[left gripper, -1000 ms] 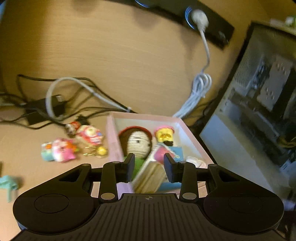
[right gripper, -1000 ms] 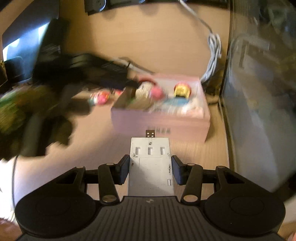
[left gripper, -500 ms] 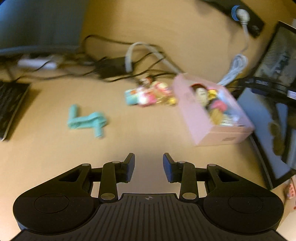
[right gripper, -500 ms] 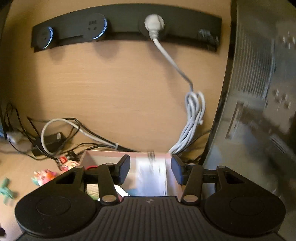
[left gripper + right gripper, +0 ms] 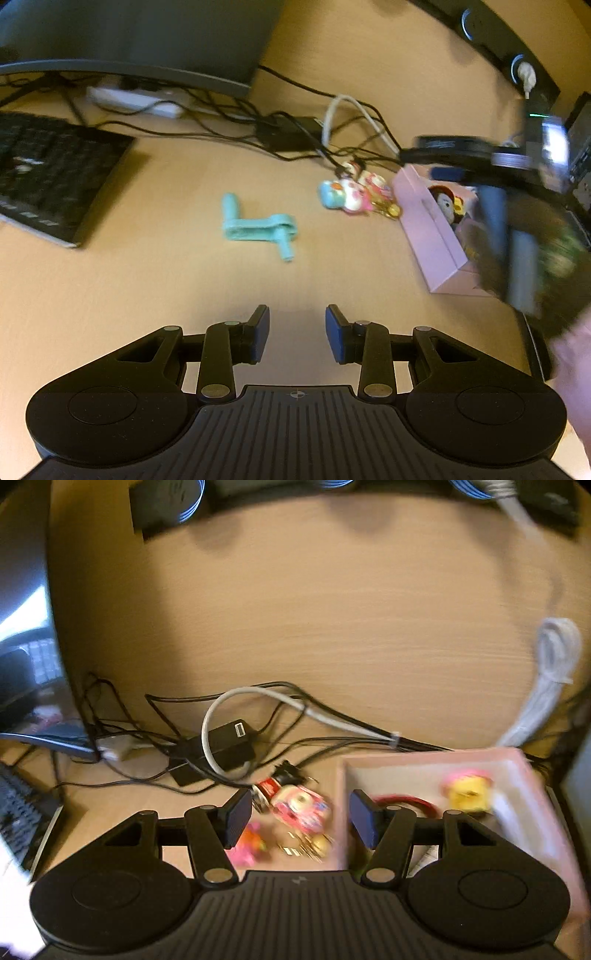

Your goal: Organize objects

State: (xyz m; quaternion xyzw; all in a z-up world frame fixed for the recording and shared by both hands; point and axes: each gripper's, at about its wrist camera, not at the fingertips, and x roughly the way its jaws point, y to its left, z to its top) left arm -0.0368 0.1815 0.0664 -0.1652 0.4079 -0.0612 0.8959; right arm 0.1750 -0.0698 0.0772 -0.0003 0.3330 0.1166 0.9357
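The left gripper [image 5: 297,332] is held above bare wooden desk [image 5: 147,295], its 2 fingers parted by a moderate gap with nothing between them. Ahead of it, a teal plastic toy [image 5: 258,227] is seen lying flat on the desk, well apart from everything else. Further right, a cluster of small colourful figures [image 5: 351,194] is found just beside the left wall of a pink box [image 5: 432,236]. Inside the box a crocheted doll with a red cap [image 5: 445,201] can be made out; the rest of the contents are hidden by the blurred right-hand tool that is seen above the box. A black keyboard [image 5: 48,177] is placed at the far left, and a tangle of black cables [image 5: 229,122] is spread along the back of the desk beneath a monitor.

The right gripper [image 5: 301,818] is seen spread wide and empty, straddling the left wall of the pink box [image 5: 341,812]: the right finger is over the box interior, the left over the desk outside. The colourful figures [image 5: 299,808] are seen between the fingers, lying on the desk against the box wall. A yellow figure with a pink top [image 5: 467,792] is lodged in the box near its back wall. A bundled white cable [image 5: 543,686] is seen behind the box.
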